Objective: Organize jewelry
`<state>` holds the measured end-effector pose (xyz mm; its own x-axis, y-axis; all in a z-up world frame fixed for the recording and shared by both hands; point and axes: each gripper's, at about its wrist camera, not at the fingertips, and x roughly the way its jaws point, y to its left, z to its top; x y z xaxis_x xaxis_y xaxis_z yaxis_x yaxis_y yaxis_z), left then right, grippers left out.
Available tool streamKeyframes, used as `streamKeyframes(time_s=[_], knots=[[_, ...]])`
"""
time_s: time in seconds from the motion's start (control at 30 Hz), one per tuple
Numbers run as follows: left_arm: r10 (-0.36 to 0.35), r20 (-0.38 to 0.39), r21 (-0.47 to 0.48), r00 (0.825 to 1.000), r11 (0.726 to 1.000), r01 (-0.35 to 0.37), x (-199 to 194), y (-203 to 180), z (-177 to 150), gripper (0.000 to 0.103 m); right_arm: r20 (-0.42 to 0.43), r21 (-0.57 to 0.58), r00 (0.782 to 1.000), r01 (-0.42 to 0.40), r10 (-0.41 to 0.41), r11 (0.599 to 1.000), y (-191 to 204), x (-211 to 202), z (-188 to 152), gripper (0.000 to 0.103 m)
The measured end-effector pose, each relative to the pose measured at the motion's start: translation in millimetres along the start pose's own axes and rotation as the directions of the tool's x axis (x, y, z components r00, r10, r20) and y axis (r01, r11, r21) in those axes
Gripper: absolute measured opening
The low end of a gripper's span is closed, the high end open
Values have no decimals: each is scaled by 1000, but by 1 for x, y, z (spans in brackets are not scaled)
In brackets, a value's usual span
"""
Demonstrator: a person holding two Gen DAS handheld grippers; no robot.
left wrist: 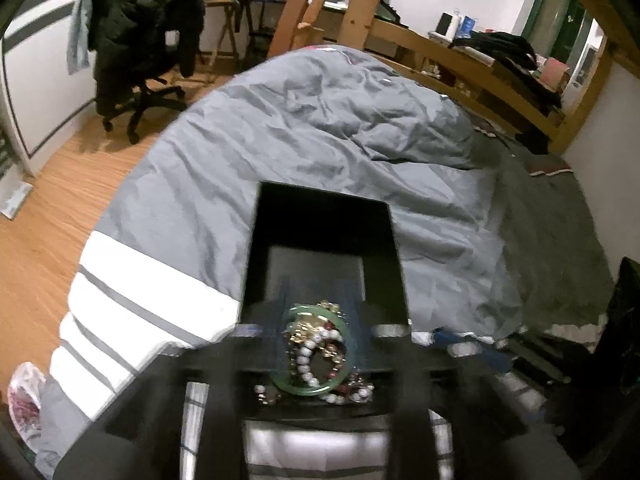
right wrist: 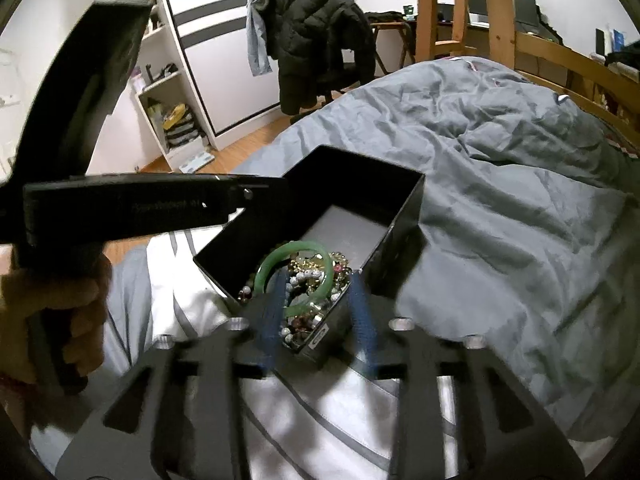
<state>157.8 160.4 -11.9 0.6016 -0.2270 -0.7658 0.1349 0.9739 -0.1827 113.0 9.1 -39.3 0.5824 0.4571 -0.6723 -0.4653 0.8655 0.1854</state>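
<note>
An open black box (left wrist: 324,240) lies on the grey duvet; it also shows in the right wrist view (right wrist: 392,196). Inside lies a heap of jewelry: a green bangle (left wrist: 310,386), also seen in the right wrist view (right wrist: 296,250), with pearl strands (left wrist: 308,360) and gold chains (right wrist: 310,266) tangled through it. My right gripper (right wrist: 318,286) is open, its blue-padded fingers (right wrist: 362,312) standing around the box's near corner above the heap. My left gripper (left wrist: 316,316) is blurred, close over the jewelry; its body (right wrist: 132,204) reaches in from the left at the box's edge.
The bed has a rumpled grey duvet (left wrist: 320,120) with white stripes (left wrist: 132,280) near me. An office chair with a dark jacket (right wrist: 316,36) stands on the wooden floor. A white wardrobe and shelves (right wrist: 172,120) stand at left, a wooden ladder frame (left wrist: 360,8) behind the bed.
</note>
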Motion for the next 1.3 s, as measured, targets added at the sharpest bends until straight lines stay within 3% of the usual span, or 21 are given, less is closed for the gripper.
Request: streamKeyframes(time_s=[0.03, 0.1, 0.27, 0.3, 0.37, 0.6, 0.93, 1.3], knots=[[23, 20, 6, 1000, 1000, -23, -4, -1, 0, 69, 23, 12, 1000, -6, 5, 1000, -2, -6, 0, 71], [68, 69, 10, 995, 998, -69, -14, -2, 2, 75, 46, 14, 999, -13, 12, 1000, -2, -13, 1, 81], [88, 117, -54, 989, 995, -82, -32, 12, 5, 81, 97, 34, 995, -24, 21, 999, -3, -32, 8, 86], [99, 123, -63, 987, 994, -92, -36, 15, 4, 84, 109, 42, 994, -26, 21, 999, -4, -36, 9, 91], [124, 132, -66, 984, 991, -116, -43, 19, 1, 92, 133, 55, 991, -23, 16, 998, -5, -48, 12, 92], [106, 122, -45, 987, 994, -101, -58, 18, -11, 96, 137, 116, 991, -17, 1, 993, -19, -70, 19, 94], [195, 28, 62, 980, 979, -196, -65, 4, -32, 96, 56, 98, 998, 7, -12, 995, -9, -84, 2, 94], [196, 47, 148, 979, 968, -201, -92, -10, -51, 96, 24, 75, 999, 29, -31, 997, 3, -90, -15, 94]])
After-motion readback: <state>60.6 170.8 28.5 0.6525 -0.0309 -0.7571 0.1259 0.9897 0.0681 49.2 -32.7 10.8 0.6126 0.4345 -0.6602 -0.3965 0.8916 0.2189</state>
